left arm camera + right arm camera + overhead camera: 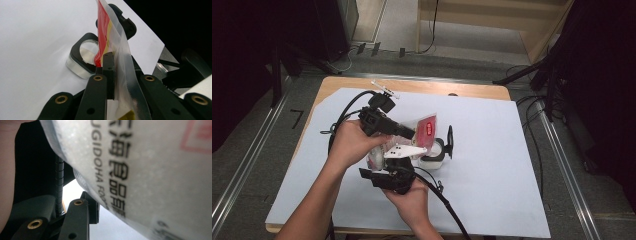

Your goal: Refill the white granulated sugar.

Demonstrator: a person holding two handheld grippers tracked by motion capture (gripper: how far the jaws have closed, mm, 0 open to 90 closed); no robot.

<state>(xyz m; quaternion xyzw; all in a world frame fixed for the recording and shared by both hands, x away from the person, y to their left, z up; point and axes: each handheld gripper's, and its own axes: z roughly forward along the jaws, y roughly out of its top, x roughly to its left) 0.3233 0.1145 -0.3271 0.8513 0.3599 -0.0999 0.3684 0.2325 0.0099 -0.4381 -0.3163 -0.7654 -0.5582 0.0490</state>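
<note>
Right in the middle of the white sheet (pixel 492 150), held up off the table, there's a clear plastic pouch (pixel 424 131) with a red label, and both grippers are on it. Just under its lower end sits a small clear container (pixel 433 155) with a black flip lid standing open, so I'd guess the contents are meant to go in there.

The left gripper (pixel 408 132) comes in from the upper left and has its jaws pinched tight on the pouch's edge. In the left gripper view you can see the film (pixel 125 62) squeezed flat between the two black jaws, red print running up and away along them. The pouch's long axis runs pretty much in line with those jaws, and the container's square opening (pixel 86 51) lies just past and left of the tips. So the left hand is the one nearer the container.

The right gripper (pixel 398 159) is below, near the pouch's bottom. In its own view the pouch (pixel 150 175) looms huge with black lettering, and one jaw (pixel 78 220) sits at its lower edge, but I can't tell whether the jaws are actually closed on it.

The high view gives the whole layout; the gripper views give the contact detail.
</note>
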